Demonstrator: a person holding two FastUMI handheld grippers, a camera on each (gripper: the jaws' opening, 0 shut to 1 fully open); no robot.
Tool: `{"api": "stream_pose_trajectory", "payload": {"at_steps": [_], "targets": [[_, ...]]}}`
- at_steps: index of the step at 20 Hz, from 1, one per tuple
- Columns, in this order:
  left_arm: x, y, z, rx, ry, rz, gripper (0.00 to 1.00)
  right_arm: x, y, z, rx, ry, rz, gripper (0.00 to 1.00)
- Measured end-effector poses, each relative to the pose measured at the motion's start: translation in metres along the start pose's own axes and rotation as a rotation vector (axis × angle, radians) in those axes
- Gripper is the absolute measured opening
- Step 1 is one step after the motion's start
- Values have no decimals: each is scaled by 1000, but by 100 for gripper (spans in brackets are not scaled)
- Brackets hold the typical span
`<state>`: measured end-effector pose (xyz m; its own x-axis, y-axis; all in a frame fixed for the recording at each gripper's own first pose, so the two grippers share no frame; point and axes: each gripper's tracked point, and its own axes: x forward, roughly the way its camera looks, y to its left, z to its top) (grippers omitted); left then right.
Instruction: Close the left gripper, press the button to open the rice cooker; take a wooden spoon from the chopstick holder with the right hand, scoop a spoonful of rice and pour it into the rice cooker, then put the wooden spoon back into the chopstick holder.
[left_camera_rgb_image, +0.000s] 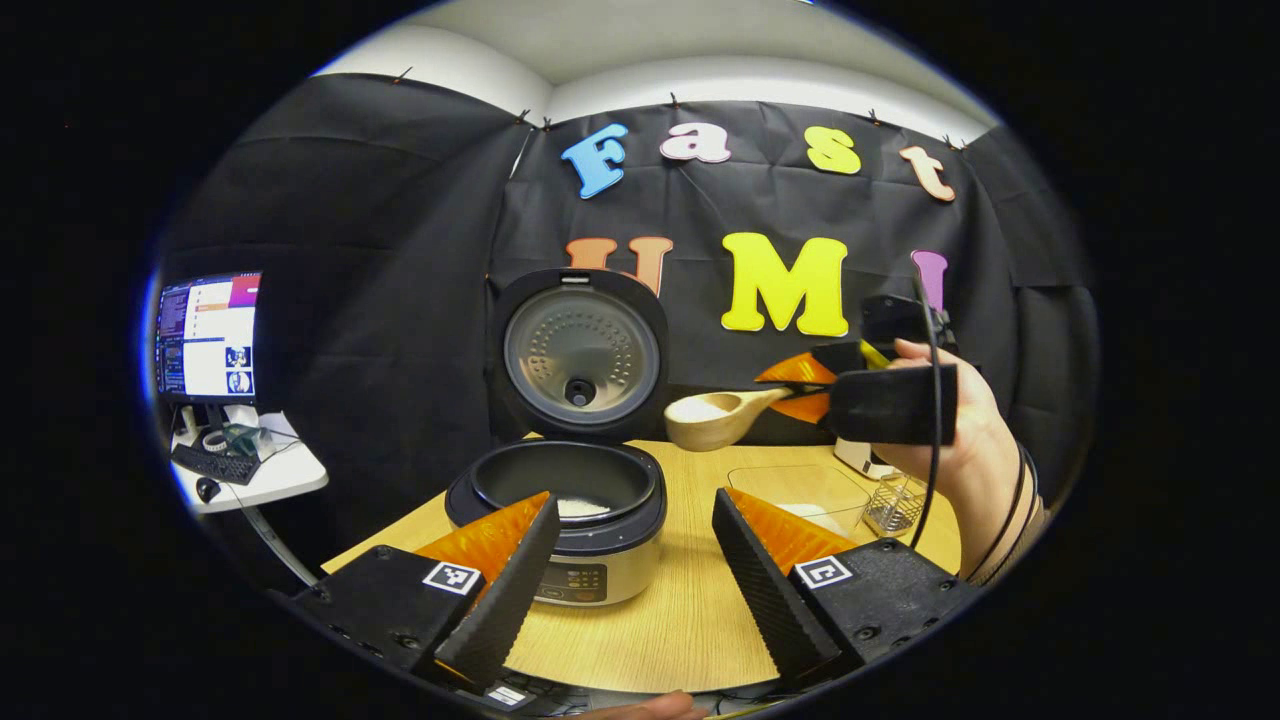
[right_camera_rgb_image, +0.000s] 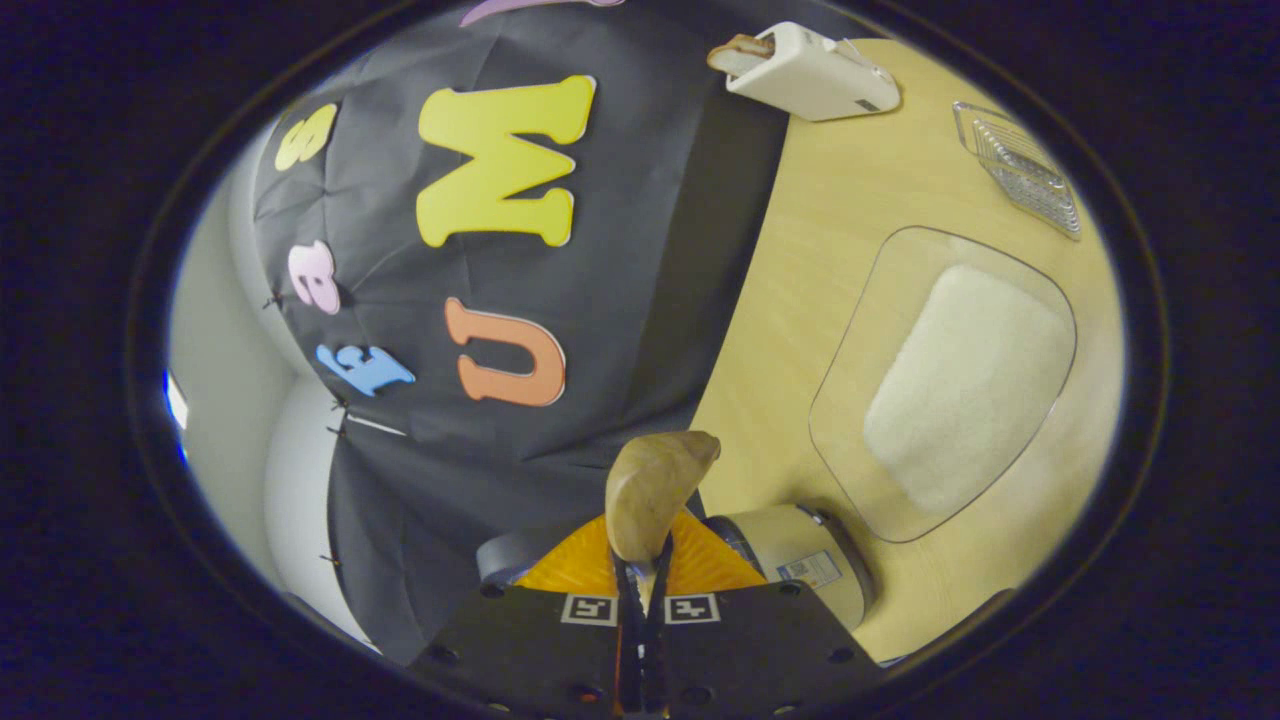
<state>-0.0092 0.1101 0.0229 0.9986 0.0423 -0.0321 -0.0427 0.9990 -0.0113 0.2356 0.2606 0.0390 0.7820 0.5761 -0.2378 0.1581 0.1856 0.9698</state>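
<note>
A: Where is the wooden spoon (left_camera_rgb_image: 722, 413)?

B: In the air, above and to the right of the rice cooker (left_camera_rgb_image: 570, 520), its bowl holding white rice and pointing toward the raised lid (left_camera_rgb_image: 580, 352). The right gripper (left_camera_rgb_image: 812, 385) clamps both fingers on its handle. In the right gripper view the spoon (right_camera_rgb_image: 652, 487) sticks out from between those two fingers, which stand almost together on it.

A: And the cooker itself?

B: Open, lid upright at the back, a little rice at the bottom of the dark inner pot. It stands on the wooden table (left_camera_rgb_image: 680, 610).

A: How is the hand (left_camera_rgb_image: 955, 440) posed?

B: It grasps the right gripper from behind, wrist bent, a black cable running over it, and the tool lies roughly level, rolled onto its side.

A: The left gripper (left_camera_rgb_image: 640, 560)?

B: Low, in front of the cooker, its two fingers spread wide apart with nothing between them.

A: What else is on the table?

B: A clear tray of rice (right_camera_rgb_image: 965, 385) to the right of the cooker, a wire chopstick holder (left_camera_rgb_image: 893, 505) beyond it, and a white box-shaped device (right_camera_rgb_image: 808, 72) at the wall. A monitor (left_camera_rgb_image: 208, 336) stands on a side desk at the left.

A: Any writing?

B: The cooker's front panel and a sticker on its side are too small to read.
</note>
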Motion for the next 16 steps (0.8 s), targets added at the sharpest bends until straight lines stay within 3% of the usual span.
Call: {"api": "stream_pose_trajectory", "payload": {"at_steps": [8, 16], "targets": [[-2, 9, -6, 27, 20, 3, 98, 42, 26, -67, -266, 27, -123, 2], [-4, 14, -6, 57, 17, 6, 93, 56, 54, -79, -528, -18, -212, 2]]}}
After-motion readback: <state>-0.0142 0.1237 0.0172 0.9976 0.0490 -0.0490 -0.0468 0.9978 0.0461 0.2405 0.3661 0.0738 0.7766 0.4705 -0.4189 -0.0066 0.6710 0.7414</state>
